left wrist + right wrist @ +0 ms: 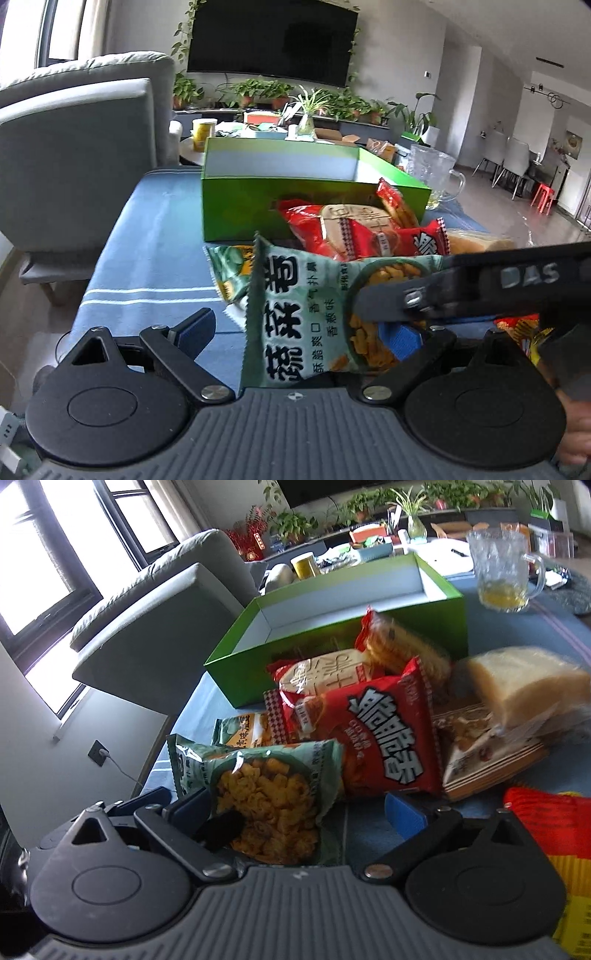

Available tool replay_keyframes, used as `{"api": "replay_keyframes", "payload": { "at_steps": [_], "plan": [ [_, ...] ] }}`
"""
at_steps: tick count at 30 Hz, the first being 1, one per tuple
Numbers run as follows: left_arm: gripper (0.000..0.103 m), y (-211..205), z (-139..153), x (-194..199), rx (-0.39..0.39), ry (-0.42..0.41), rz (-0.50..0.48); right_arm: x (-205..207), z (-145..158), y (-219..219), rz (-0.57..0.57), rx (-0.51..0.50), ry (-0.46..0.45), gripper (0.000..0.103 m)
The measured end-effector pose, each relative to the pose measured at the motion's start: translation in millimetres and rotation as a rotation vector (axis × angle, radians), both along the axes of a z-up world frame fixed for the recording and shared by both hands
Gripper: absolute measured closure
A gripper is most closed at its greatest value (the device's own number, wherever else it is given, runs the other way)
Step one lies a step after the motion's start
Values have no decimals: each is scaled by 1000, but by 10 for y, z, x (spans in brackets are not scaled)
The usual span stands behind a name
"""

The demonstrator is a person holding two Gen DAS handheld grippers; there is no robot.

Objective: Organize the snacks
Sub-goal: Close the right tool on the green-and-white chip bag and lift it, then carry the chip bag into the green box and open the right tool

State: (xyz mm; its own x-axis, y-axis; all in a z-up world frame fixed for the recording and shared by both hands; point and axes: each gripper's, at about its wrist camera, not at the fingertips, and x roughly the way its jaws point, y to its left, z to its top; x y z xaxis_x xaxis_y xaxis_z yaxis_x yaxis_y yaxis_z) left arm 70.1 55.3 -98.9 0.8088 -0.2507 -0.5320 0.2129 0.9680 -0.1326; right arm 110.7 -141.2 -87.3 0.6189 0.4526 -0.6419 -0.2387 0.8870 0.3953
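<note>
A green snack packet (306,314) stands upright between the left gripper (299,332) fingers, spread wide; at twelve o'clock a green box (258,199).

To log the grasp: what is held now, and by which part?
Nothing is clamped: left hand-held gripper and right hand-held gripper are open around the green bag.

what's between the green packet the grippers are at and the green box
Red snack packets piled against the green box, plus a second green packet just behind the held green packet. The right wrist view shows it best.
</note>
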Motion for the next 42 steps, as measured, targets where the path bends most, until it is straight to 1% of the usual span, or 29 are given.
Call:
{"api": "replay_keyframes", "payload": {
  "at_steps": [1,4,6,8,12,16,19,21,25,31,36,42],
  "plan": [
    [8,-19,-6,4,-2,-4,-12,10,-11,20,5,6,6,19],
    [16,-82,-9,-12,-22,-2,-59,23,-19,80,39,5,12,19],
    [18,-147,25,-57,-22,-17,-67,-7,-2,112,69,1,4,22],
    [18,-177,77,-95,-18,-31,-72,-81,56,110,72,-21,-28,23],
    [18,-230,229,-222,-4,-78,-79,-186,182,38,72,-5,-68,23],
    [18,-280,400,-330,11,-137,-78,-313,338,5,73,-2,-137,23],
    [18,-315,526,-333,16,-171,-76,-337,455,-16,76,-1,-186,23],
    [18,-337,593,-303,18,-184,-72,-312,528,-40,73,4,-207,23],
    [18,-393,698,-172,21,-205,-65,-165,622,-87,66,23,-221,23],
    [18,-425,758,93,4,-192,-62,88,711,-110,64,11,-223,23],
    [18,-430,808,300,10,-185,-58,290,732,-107,52,7,-238,23],
    [19,-447,865,606,14,-192,-46,577,783,-111,46,18,-235,23]
  ]
}}
